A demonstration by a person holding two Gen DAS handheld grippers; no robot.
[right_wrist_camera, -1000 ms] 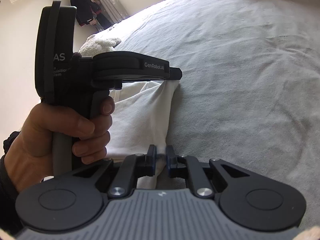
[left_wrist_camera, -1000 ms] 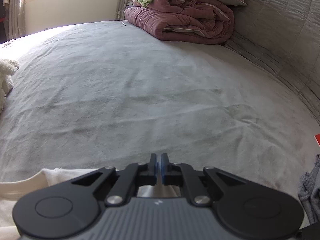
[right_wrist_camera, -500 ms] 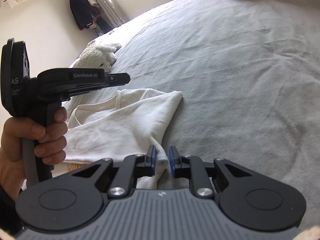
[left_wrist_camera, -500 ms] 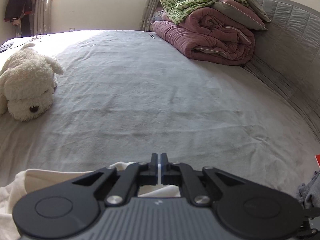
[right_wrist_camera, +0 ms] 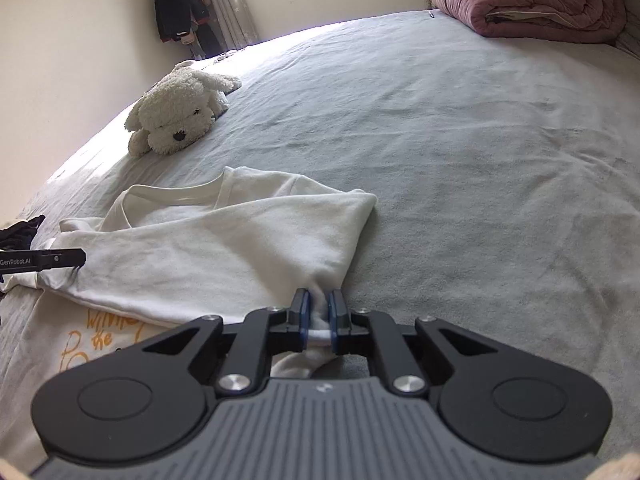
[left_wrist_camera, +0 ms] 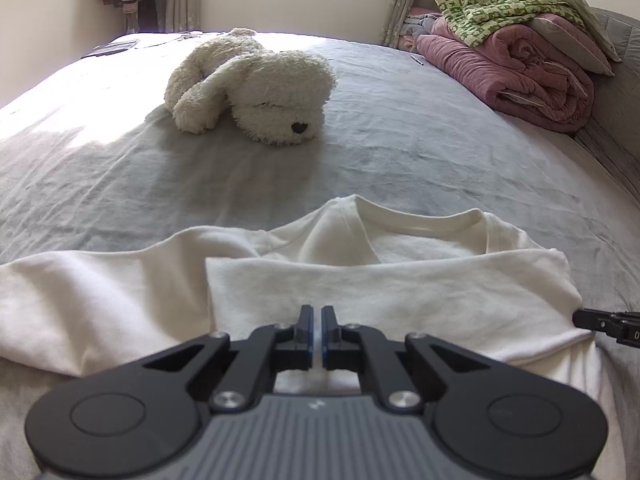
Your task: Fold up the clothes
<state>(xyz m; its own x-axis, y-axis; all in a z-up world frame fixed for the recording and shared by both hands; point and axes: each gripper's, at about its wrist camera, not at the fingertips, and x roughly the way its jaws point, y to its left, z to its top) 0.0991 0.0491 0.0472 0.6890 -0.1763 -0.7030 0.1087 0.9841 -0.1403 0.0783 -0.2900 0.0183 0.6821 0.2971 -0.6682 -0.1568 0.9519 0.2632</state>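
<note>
Two grippers are at work over your big grey bed (left_wrist_camera: pixel 400 152), which fills most of both views. On its far side, against the padded headboard, you have a folded maroon quilt (left_wrist_camera: pixel 516 76) with a green patterned blanket (left_wrist_camera: pixel 496 4) stacked on top. Dark clothes (right_wrist_camera: pixel 180 4) hang in the corner by the window curtain.

Your white T-shirt (left_wrist_camera: pixel 400 288) lies on the near part of the bed, its collar pointing away from you toward the window. Its lower part is folded up over the chest, so a doubled layer crosses the shirt below the neckline. In the right wrist view, orange lettering (right_wrist_camera: pixel 96 332) shows on the bottom layer, below the fold's edge. One sleeve spreads out flat to the left in the left wrist view.

A fluffy white toy dog (left_wrist_camera: pixel 256 88) rests on the bed beyond the shirt, well apart from it, its face turned toward you.

Your left gripper (left_wrist_camera: pixel 317 332) sits low over the folded layer with its fingers nearly pressed together; a thin sliver of white cloth shows between them, so it is pinching the shirt. Your right gripper (right_wrist_camera: pixel 319 320) pinches a bunched corner of the same fold at the shirt's right edge, with cloth plainly filling the gap between its blue pads (right_wrist_camera: pixel 305 316).
</note>
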